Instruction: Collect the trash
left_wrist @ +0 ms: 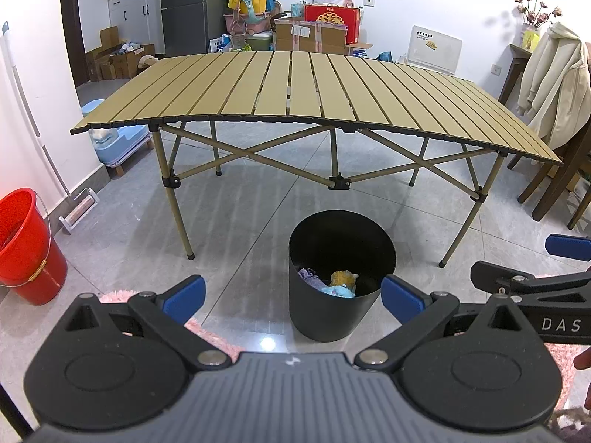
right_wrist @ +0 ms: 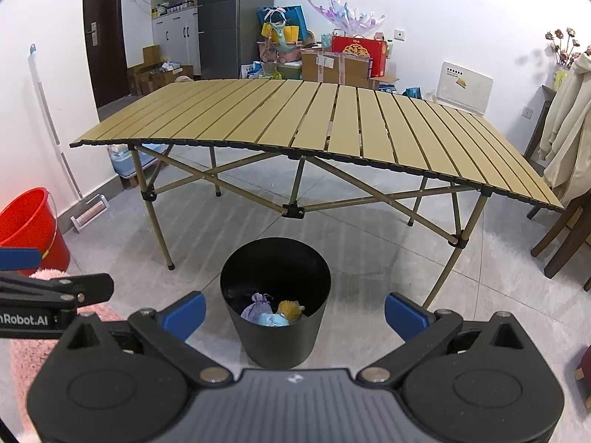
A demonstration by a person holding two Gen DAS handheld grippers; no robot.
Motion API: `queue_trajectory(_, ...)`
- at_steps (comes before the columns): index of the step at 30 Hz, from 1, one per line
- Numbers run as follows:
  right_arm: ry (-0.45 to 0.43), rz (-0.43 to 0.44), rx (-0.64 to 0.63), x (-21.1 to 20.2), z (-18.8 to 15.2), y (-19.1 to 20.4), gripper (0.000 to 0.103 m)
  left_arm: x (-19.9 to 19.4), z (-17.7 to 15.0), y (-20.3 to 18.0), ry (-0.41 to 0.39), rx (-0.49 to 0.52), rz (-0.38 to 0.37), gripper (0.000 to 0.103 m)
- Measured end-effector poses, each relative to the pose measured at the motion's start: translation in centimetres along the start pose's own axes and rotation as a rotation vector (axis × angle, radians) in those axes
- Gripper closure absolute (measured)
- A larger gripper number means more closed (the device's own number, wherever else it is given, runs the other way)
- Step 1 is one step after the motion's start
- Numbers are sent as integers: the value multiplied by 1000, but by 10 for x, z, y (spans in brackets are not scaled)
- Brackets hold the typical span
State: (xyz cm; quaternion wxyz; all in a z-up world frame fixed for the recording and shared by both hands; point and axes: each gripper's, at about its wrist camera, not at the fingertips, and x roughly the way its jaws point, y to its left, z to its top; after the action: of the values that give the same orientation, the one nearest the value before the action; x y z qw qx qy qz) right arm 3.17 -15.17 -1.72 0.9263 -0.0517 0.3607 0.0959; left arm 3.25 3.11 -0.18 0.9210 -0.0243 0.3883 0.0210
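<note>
A black cylindrical bin (left_wrist: 334, 288) on the grey tiled floor (left_wrist: 236, 221) is taken as the landmark. Behind it a folding table (left_wrist: 295, 88) with a tan slatted top and crossed metal legs is seen; left of the bin a red plastic bucket (left_wrist: 26, 247) is placed by the wall, and right of it a wooden chair (left_wrist: 554, 184) draped with a cream coat (left_wrist: 554, 81). A fluffy pink rug (right_wrist: 29, 347) lies near the bin on its left. Nothing is interposed between the bin and either claw. Inside the bin three soft items are gathered: a purple cloth pouch (right_wrist: 256, 308), a yellow plush (right_wrist: 290, 309) and a light-blue plush (right_wrist: 272, 319). The left gripper (left_wrist: 293, 297) and the right gripper (right_wrist: 294, 312) are each held just before the bin, blue-padded jaws spread wide, nothing grasped
</note>
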Motion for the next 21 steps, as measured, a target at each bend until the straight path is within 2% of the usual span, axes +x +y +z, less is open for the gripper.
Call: queue_trajectory(21,0,-3,-2,0,-1,0,0,-1,-1,0,-5,4,8,0)
